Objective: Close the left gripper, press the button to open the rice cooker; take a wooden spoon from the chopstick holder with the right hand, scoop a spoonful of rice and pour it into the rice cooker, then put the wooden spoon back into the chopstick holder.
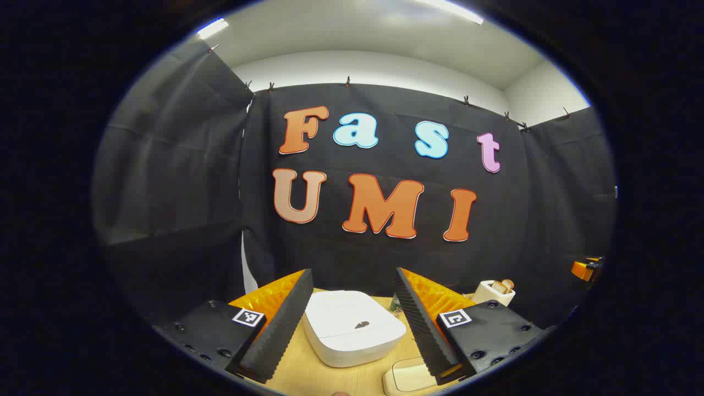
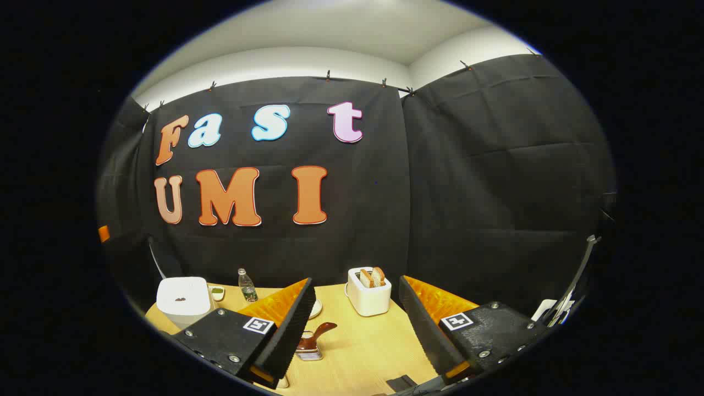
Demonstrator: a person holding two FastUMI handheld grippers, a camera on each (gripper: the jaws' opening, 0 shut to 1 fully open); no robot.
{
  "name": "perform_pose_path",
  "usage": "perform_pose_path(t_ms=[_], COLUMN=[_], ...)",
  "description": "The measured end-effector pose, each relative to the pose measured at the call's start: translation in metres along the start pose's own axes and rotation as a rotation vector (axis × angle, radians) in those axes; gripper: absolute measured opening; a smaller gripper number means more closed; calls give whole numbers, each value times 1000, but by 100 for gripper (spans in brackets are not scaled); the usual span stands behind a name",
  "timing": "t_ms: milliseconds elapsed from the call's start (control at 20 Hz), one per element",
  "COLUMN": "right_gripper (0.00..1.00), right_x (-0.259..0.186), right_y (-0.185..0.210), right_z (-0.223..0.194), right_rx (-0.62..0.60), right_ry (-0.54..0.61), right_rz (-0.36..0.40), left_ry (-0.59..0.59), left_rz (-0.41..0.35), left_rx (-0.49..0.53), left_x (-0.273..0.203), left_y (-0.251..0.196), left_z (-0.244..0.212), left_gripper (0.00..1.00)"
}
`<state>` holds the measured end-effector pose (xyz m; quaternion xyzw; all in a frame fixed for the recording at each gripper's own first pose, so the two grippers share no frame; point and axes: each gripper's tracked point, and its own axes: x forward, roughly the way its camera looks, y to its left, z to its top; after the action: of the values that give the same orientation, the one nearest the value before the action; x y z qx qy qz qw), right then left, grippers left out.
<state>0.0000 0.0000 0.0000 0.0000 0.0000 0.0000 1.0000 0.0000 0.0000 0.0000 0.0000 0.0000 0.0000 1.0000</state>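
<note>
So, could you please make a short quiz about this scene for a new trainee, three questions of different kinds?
1. True or false: the lid of the rice cooker is shut.
2. What stands in the slots of the toaster? A) bread slices B) spoons C) a bottle
3. Fill in: the left gripper is ____, its fingers on either side of the cooker.

Key
1. True: the white lid lies flat and closed.
2. A: two browned slices stick out of the top.
3. Open: the fingers are wide apart and touch nothing. The right gripper is open too, above the table.
</note>
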Motion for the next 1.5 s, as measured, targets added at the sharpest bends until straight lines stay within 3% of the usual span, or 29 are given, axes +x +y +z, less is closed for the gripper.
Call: perform_pose_path(t_ms=[100, 650, 700, 750, 850, 1150, 1200, 1300, 1400, 1500], right_gripper=[95, 95, 100, 95, 95, 95, 100, 100, 95, 100], right_x=[0, 13, 14, 15, 18, 24, 25, 28, 30, 31], right_y=[-1, 12, 11, 11, 11, 11, 12, 13, 13, 12], right_z=[1, 1, 0, 1, 1, 3, 4, 3, 3, 4], right_rx=[-2, -8, -5, -2, -2, -19, -20, -26, -32, -39], right_ry=[-3, 0, 0, -1, -1, -8, -8, -8, -9, -12], right_rz=[2, 41, 42, 44, 44, 49, 50, 55, 59, 60], left_ry=[21, 59, 60, 60, 63, 53, 50, 53, 56, 59], left_rz=[-7, 29, 30, 30, 35, 62, 65, 58, 54, 55], left_rx=[-3, 0, -1, -3, -7, 26, 30, 30, 25, 29], left_x=[1, 3, 4, 5, 8, 12, 11, 13, 13, 14], left_y=[-4, 2, 3, 1, 2, 5, 4, 1, -2, -3], left_z=[-8, -20, -20, -19, -21, -20, -20, -21, -22, -22], left_gripper=[100, 99, 100, 100, 96, 100, 98, 99, 100, 95])
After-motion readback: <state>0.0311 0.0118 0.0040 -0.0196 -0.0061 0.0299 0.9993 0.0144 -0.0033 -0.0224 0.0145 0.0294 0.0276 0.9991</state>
